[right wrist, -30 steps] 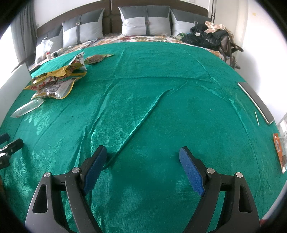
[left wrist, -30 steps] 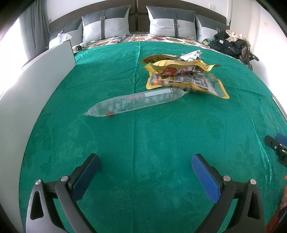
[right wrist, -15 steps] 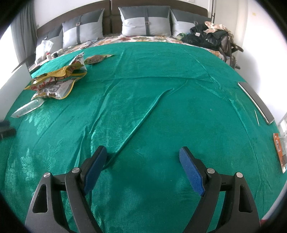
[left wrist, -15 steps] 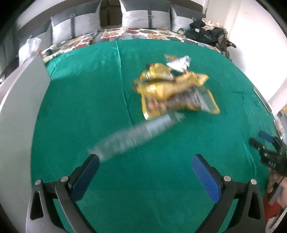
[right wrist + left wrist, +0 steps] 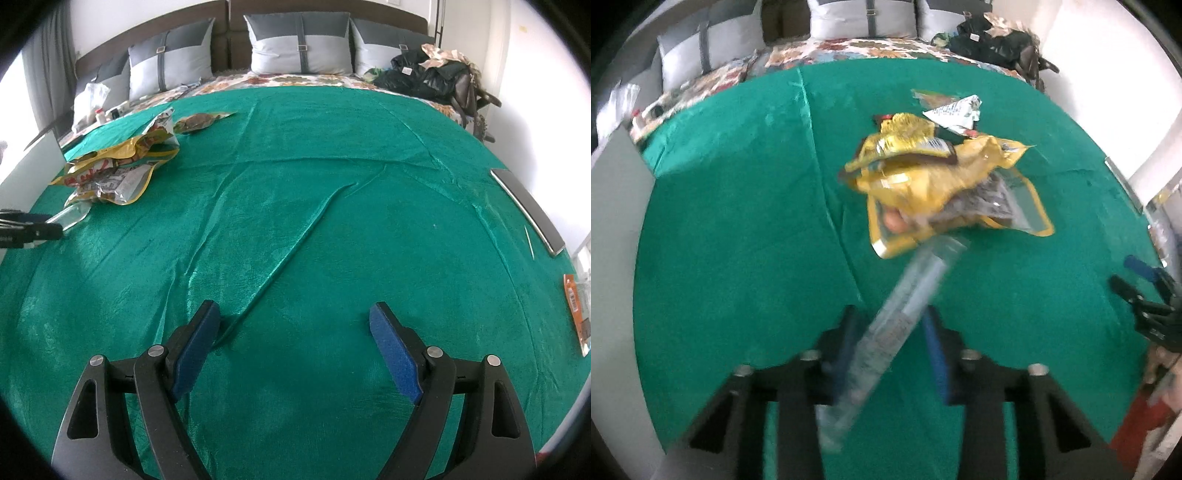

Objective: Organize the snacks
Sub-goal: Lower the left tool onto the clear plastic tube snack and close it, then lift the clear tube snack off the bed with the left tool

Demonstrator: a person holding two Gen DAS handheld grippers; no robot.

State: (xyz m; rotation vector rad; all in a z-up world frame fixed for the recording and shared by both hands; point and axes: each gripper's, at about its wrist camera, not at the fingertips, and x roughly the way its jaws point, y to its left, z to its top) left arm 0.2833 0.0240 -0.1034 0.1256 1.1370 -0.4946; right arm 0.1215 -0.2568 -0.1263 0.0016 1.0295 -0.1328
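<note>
Though motion blur smears its outline, a long clear snack tube [image 5: 905,317] lies between the closing jaws of the left gripper [image 5: 892,347], its far end reaching the yellow packets [image 5: 923,181]. Whether the pads press it is unclear. With jaws wide and empty, the right gripper [image 5: 291,347] hangs above open green cloth [image 5: 332,221].
</note>
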